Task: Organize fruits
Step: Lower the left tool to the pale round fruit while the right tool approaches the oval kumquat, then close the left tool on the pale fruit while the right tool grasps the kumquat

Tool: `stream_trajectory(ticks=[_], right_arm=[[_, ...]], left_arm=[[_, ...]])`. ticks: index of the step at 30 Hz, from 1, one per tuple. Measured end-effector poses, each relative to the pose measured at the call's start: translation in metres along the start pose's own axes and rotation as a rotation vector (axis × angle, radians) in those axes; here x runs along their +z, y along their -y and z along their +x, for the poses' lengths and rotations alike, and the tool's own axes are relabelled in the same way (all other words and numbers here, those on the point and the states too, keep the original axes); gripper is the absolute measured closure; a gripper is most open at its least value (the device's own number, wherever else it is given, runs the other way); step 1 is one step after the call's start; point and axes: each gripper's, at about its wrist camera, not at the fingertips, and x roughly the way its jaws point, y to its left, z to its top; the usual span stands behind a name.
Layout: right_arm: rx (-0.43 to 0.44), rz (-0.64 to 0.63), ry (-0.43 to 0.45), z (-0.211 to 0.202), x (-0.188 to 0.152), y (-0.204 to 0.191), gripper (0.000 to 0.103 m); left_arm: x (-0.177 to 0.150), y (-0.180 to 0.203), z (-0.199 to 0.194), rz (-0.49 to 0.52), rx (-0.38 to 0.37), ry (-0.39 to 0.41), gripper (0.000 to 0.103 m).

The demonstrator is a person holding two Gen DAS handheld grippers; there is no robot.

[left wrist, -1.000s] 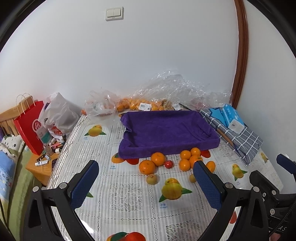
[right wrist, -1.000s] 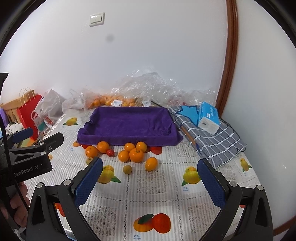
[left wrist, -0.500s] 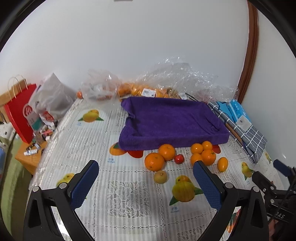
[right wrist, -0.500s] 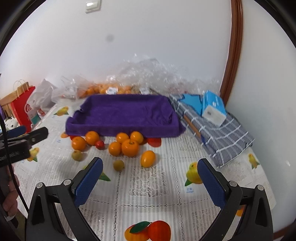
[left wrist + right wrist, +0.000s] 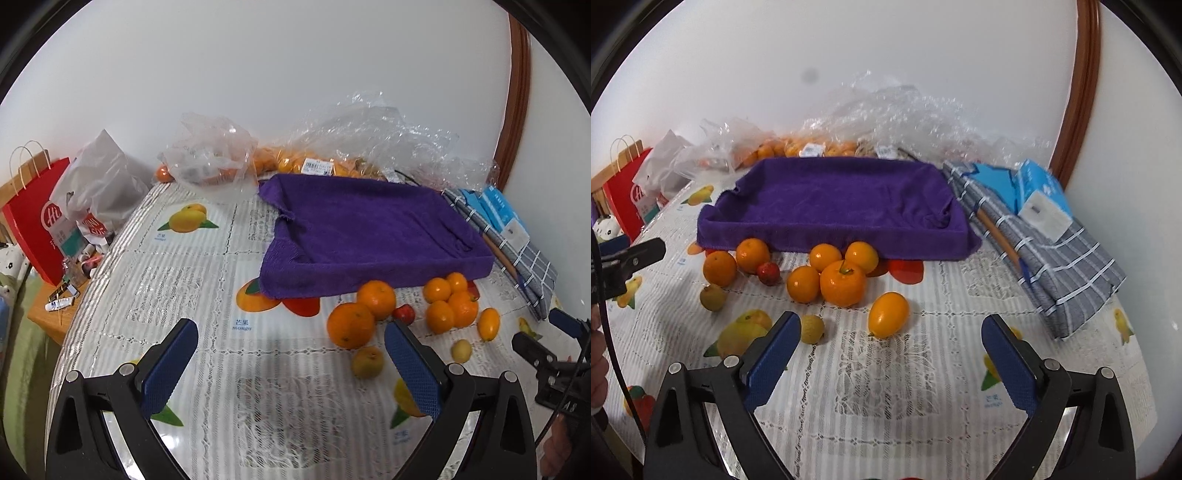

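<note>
Counter [image 5: 923,369]: fruit loose before purple tray [image 5: 834,199].
Tongs: left tongs [image 5: 291,365], right tongs [image 5: 890,365] spread, empty.
Advice: straddle oval orange fruit [image 5: 888,309] squarely, pinch gently.

Loose oranges [image 5: 843,282] clustered just before the purple-draped tray [image 5: 834,199], an oval yellow fruit [image 5: 888,314] nearer, right gripper [image 5: 892,365] jaws spread wide.

Purple towel [image 5: 842,199], orange fruits [image 5: 843,282], grey checked, perhaps striped, cloth [image 5: 1067,266]
</note>
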Motion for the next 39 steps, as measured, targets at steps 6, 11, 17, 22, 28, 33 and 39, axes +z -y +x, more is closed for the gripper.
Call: stream_trajectory(ticks=[6, 11, 17, 22, 28, 33, 39], right_arm=[[0.017, 0.006, -0.006, 0.02, 0.006, -0.002, 0.015], [0.039, -0.005, -0.013, 0.033, 0.007, -0.004, 0.026], [0.044, 0.036, -0.056, 0.054, 0.0, 0.009, 0.049], [0.058, 0.061, -0.087, 0.07, -0.004, 0.014, 0.052], [0.093, 0.109, -0.089, 0.076, -0.006, 0.021, 0.063], [0.103, 0.134, -0.082, 0.074, -0.007, 0.026, 0.068], [0.077, 0.095, -0.091, 0.073, -0.009, 0.019, 0.068]], left_arm=[[-0.005, -0.013, 0.022, -0.013, 0.017, -0.044, 0.009], [-0.01, -0.017, 0.029, -0.037, -0.035, -0.051, 0.01], [-0.014, -0.009, 0.031, -0.02, -0.08, -0.032, 0.011], [-0.017, 0.003, 0.035, -0.022, -0.166, -0.058, 0.013], [-0.029, 0.023, 0.05, 0.013, -0.183, -0.107, 0.033], [-0.033, 0.033, 0.054, 0.034, -0.212, -0.118, 0.055], [-0.035, 0.034, 0.054, 0.032, -0.22, -0.125, 0.068]])
